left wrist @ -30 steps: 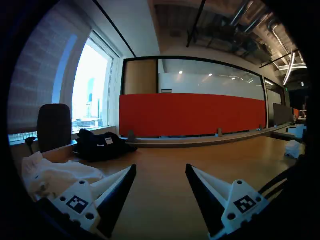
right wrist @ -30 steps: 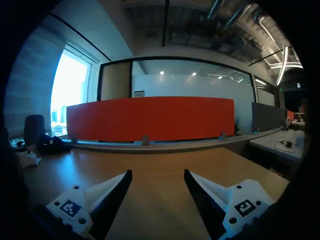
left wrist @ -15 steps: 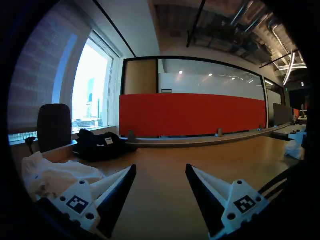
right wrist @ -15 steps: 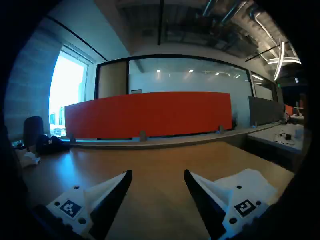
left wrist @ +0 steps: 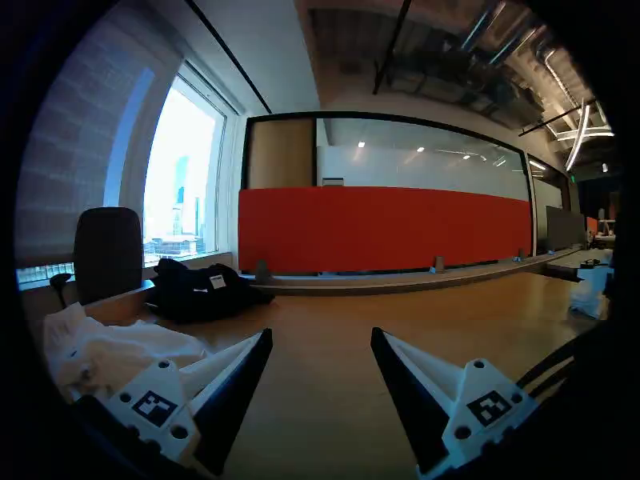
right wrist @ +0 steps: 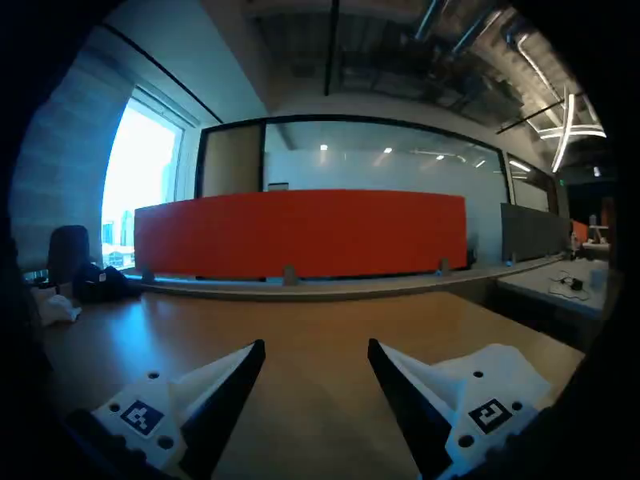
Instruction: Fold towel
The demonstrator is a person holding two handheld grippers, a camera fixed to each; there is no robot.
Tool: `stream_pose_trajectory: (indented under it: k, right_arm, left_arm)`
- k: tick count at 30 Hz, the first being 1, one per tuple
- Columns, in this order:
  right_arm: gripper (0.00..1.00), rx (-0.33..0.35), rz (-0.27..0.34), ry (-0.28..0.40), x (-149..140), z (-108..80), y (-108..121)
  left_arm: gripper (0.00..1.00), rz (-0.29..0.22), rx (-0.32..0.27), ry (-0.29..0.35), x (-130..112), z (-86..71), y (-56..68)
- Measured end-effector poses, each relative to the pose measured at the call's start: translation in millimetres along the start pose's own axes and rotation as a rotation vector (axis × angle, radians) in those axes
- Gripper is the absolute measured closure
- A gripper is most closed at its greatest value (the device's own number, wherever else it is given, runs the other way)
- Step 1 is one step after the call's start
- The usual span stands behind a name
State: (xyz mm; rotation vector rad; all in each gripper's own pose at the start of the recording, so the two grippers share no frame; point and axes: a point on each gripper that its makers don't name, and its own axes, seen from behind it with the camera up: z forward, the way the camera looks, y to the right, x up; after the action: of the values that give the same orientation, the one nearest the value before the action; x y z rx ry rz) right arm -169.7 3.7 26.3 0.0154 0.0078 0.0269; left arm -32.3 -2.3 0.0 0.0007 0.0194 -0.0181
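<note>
Left hand-held gripper (left wrist: 321, 330): 2 fingers wide apart, holding nothing, over desk (left wrist: 336, 392). Crumpled white towel (left wrist: 104, 352) lies on desk, just beside its left finger. Right hand-held gripper (right wrist: 315, 342): wide apart, empty.

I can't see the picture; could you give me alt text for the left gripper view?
An open white-and-black hand-held gripper points across a wooden desk. A crumpled white towel lies at its left, a black fabric bundle behind that, and a long red partition stands beyond.
</note>
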Motion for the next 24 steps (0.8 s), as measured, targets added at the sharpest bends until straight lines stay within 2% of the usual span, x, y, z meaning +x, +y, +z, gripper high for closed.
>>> stream_pose_trajectory:
  k: [8, 24]
  right_arm:
    - [0.0, 0.002, -0.018, 0.015, 1.8, -2.2, -3.9]
    - [0.0, 0.012, -0.017, 0.029, 7.2, -7.9, -7.3]
  left_arm:
    - [0.09, 0.0, 0.0, 0.0, 0.4, 0.1, -0.5]
    - [0.09, 0.0, 0.0, 0.0, -0.2, 0.0, -0.3]
